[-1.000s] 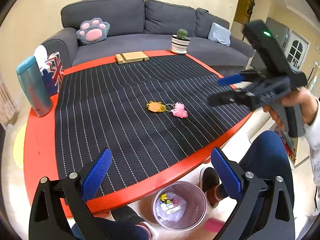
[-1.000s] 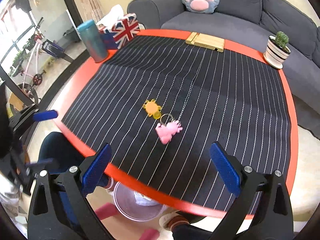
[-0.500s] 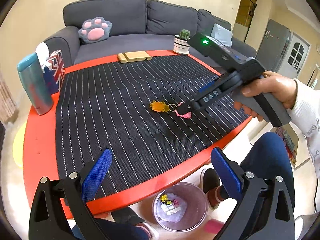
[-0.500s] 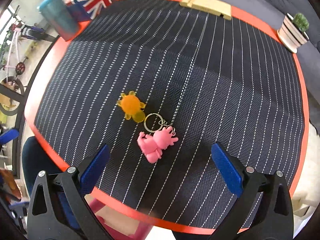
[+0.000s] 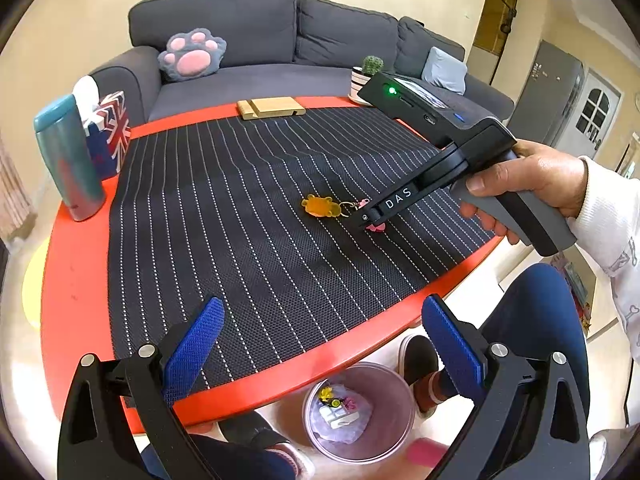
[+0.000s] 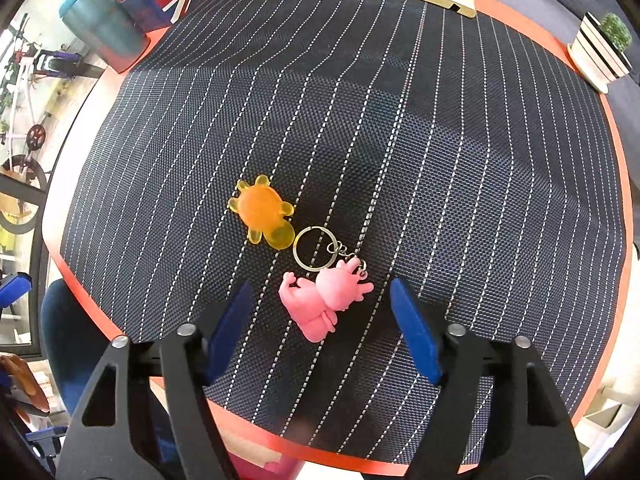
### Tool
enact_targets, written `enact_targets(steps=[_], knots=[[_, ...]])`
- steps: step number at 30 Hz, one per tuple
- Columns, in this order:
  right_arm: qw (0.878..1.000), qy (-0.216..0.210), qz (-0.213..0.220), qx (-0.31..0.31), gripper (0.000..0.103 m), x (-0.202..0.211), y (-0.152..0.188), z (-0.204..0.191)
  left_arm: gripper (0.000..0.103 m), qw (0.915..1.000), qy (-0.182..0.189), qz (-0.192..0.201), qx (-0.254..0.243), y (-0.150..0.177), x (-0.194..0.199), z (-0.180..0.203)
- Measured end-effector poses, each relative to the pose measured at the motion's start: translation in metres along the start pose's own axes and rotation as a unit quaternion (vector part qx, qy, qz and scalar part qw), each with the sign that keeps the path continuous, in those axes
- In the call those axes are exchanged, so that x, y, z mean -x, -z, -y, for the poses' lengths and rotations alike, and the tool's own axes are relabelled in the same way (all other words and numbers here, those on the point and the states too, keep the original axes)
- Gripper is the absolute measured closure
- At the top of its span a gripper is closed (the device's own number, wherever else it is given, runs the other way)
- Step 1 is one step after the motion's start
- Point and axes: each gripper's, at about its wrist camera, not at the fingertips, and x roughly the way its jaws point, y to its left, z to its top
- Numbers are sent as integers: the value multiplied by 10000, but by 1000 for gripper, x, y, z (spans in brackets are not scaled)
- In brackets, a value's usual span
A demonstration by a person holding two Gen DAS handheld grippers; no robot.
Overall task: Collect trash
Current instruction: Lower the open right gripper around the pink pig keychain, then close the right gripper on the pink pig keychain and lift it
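A pink pig keychain (image 6: 324, 300) with a metal ring (image 6: 314, 246) lies on the black striped mat (image 6: 360, 120), next to an orange translucent turtle toy (image 6: 262, 216). My right gripper (image 6: 320, 322) points steeply down over the pig; its jaws are closing, with the pig between the blue pads and gaps on both sides. In the left wrist view the right gripper (image 5: 370, 222) hides most of the pig (image 5: 378, 227), beside the turtle (image 5: 320, 206). My left gripper (image 5: 320, 354) hangs open over the table's near edge, above a clear bin (image 5: 358, 410) on the floor that holds small trash.
On the red round table (image 5: 72, 280) stand a teal tumbler (image 5: 68, 160), a flag-print tissue box (image 5: 110, 136), a wooden stand (image 5: 272, 107) and a potted cactus (image 5: 366, 76). A grey sofa (image 5: 260, 40) lies behind. The person's legs and shoes (image 5: 420, 358) are beside the bin.
The right gripper came down over the pink pig, tilted steeply down, and its jaws have narrowed around it. The left gripper has kept still.
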Motion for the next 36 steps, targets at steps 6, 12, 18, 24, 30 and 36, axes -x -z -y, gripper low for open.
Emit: enact_targets(steps=[6, 12, 18, 24, 30, 36], knots=[[10000, 50, -15, 40, 48, -3, -3, -3, 8, 10000, -1, -12, 9, 2, -1, -1], [9999, 124, 7, 68, 56, -5, -4, -4, 8, 10000, 23, -15, 36, 2, -3, -1], [9998, 106, 122, 66, 56, 3, 1, 1, 8, 10000, 26, -8, 28, -3, -4, -2], [9995, -4, 331, -12, 56, 22, 6, 9, 8, 10000, 27, -16, -51, -18, -10, 0], [9984, -113, 532, -119, 56, 43, 14, 22, 8, 9998, -56, -157, -97, -38, -23, 0], [9979, -133, 606, -177, 56, 57, 22, 35, 8, 9989, -141, -351, -277, -59, -43, 5]])
